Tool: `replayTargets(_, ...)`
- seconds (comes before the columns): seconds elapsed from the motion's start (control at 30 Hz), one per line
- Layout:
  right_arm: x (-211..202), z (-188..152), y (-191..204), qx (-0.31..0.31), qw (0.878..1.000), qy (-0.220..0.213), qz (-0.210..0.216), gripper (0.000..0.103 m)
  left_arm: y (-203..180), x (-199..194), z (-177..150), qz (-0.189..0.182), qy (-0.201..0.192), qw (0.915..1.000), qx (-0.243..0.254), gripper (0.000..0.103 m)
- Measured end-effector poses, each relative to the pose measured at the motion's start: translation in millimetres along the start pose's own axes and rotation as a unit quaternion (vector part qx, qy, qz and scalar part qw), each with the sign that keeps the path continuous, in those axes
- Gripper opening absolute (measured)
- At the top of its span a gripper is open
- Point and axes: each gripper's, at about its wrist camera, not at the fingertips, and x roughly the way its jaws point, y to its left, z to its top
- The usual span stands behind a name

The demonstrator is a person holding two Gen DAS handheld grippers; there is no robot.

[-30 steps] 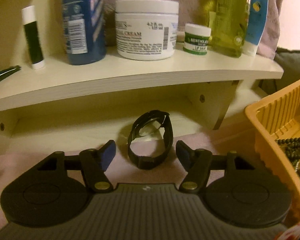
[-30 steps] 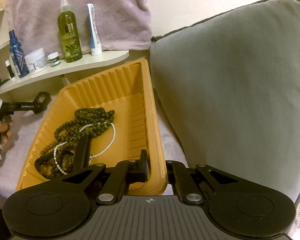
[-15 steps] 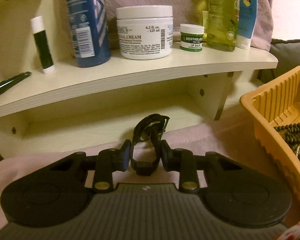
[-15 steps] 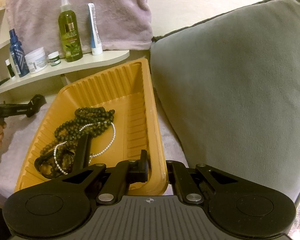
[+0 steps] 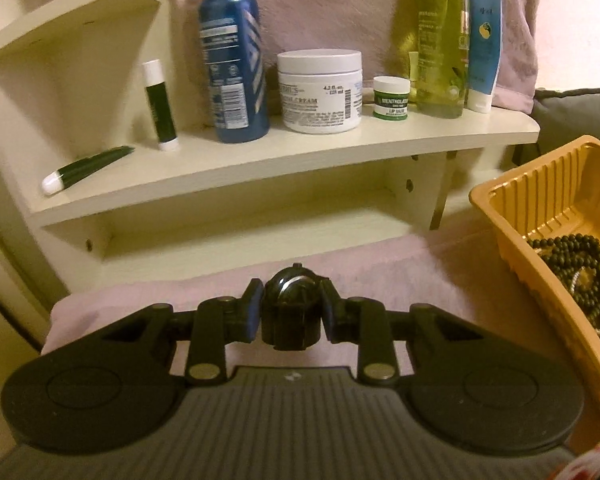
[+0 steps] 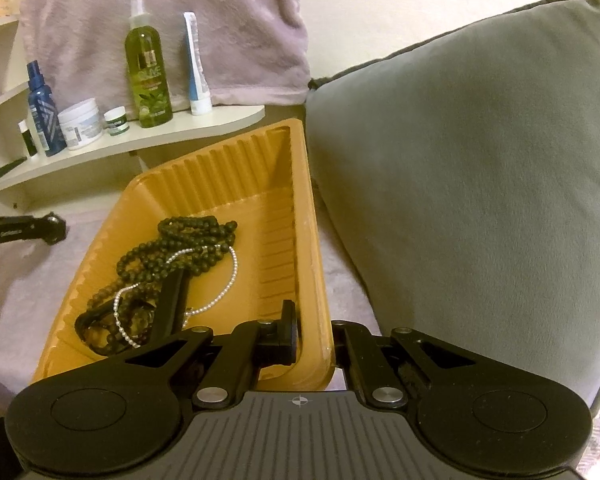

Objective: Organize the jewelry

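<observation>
My left gripper (image 5: pixel 292 316) is clamped on a black wristwatch (image 5: pixel 293 308), glossy round face up, above the lilac cloth (image 5: pixel 440 272). My right gripper (image 6: pixel 318 340) pinches the orange tray (image 6: pixel 312 240) wall. Jar (image 5: pixel 320 90) reads "CREAM"; small pot (image 5: pixel 391 98) "MENTHOLATUM LIP SALVE".

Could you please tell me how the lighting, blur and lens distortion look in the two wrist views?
Left wrist view: dim, yellowish light; the shelf edge bows from fisheye; bottles slightly smeared; a small glint on the black watch between the fingers. Right wrist view: brighter and sharper; the orange tray and grey cushion curve towards the dark corners.
</observation>
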Motion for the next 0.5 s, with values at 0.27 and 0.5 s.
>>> replayTargets(0.27,-2,-1,1,-0.002,1.000,-0.005,0.002,0.004,1,-25,-38,0.001,0.027,0.9995,-0.012,0.029)
replayTargets(0.5,-2,-1,1,-0.004,1.000,-0.005,0.001,0.004,2,-22,-45,0.017,0.020,0.9990,-0.036,0.055)
